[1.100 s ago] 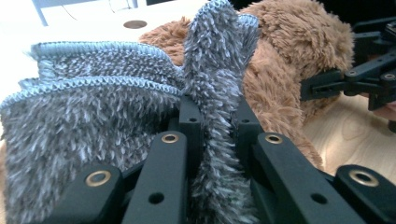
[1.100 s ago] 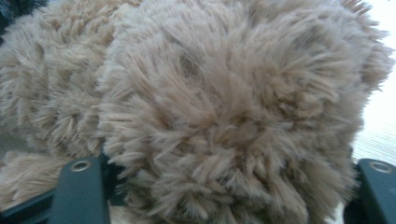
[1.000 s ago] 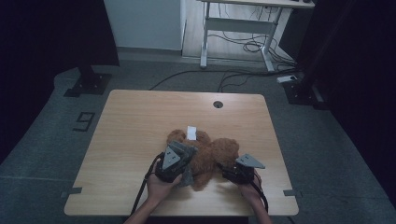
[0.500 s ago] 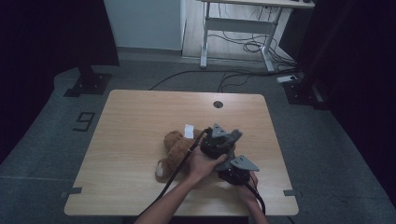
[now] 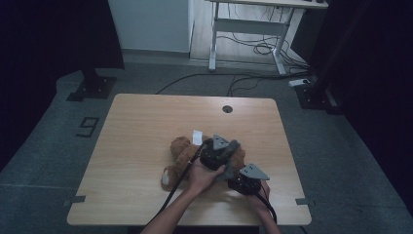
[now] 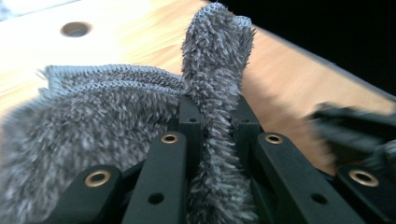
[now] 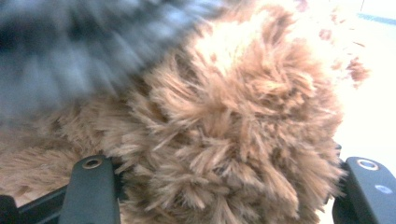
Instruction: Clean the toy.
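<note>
A brown teddy bear (image 5: 182, 151) lies on the wooden table (image 5: 146, 117), a white tag (image 5: 197, 137) at its far side. My left gripper (image 5: 228, 152) hovers over the bear's right part, shut on a fold of grey fuzzy cloth (image 5: 233, 158). In the left gripper view that cloth (image 6: 93, 112) stands pinched between the jaws of the left gripper (image 6: 215, 119) and drapes to the left. My right gripper (image 5: 233, 179) sits at the bear's near right. The right gripper (image 7: 229, 186) is shut on the bear's brown fur (image 7: 233, 135), with the blurred grey cloth (image 7: 70, 56) above.
A round cable hole (image 5: 227, 108) lies near the table's far edge. A black stand base (image 5: 91, 87) stands on the floor at far left. A white desk frame (image 5: 248, 29) with cables is behind. Black cables trail from both grippers over the near edge.
My left gripper has carried the grey cloth from the bear's left side across to its right, uncovering the bear's left part. The right gripper has kept still.
</note>
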